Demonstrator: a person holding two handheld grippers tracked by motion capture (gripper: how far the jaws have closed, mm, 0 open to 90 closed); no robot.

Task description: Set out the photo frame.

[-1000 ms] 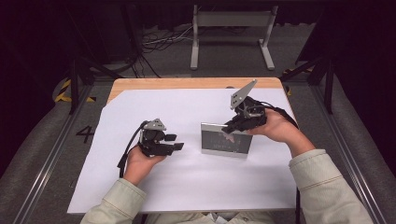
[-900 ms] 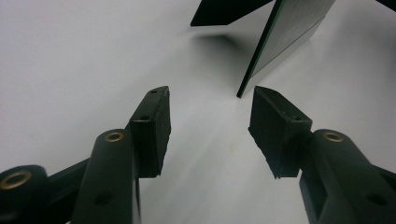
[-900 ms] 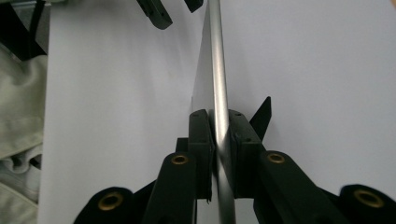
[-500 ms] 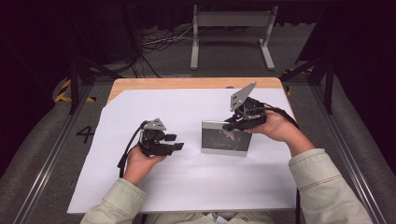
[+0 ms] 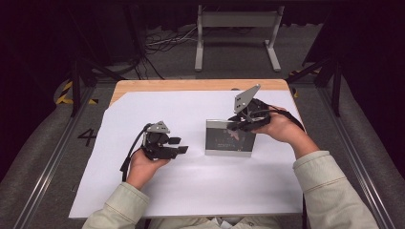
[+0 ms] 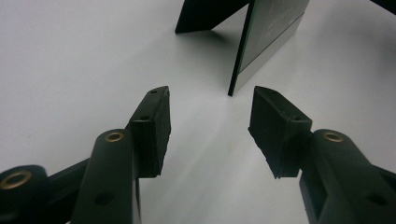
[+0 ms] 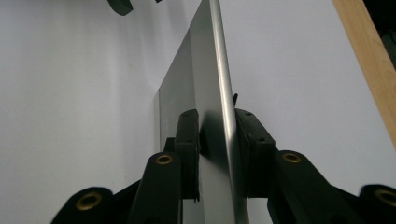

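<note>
A silver picture frame (image 5: 229,140) stands upright on the white sheet (image 5: 191,191), right of the middle, with a black prop behind it (image 6: 205,16). My right gripper (image 5: 238,125) comes in from the right and straddles its top edge. In the right gripper view the two pads (image 7: 189,140) lie against both faces of the frame (image 7: 205,70). These jaws have just been opening, and the frame is still between them. My left gripper (image 5: 180,145) rests low on the sheet to the frame's left, open and empty (image 6: 210,100), pointing at the frame's near corner (image 6: 266,32).
The white sheet covers most of a wooden tabletop (image 5: 191,85), whose bare strip shows at the far edge. A metal stand (image 5: 236,28) and cables lie on the floor beyond. The tip of the left gripper (image 7: 121,4) shows past the frame.
The frame's face looks slightly taller, as if it stands a bit more upright. Both hands have stayed where they were.
</note>
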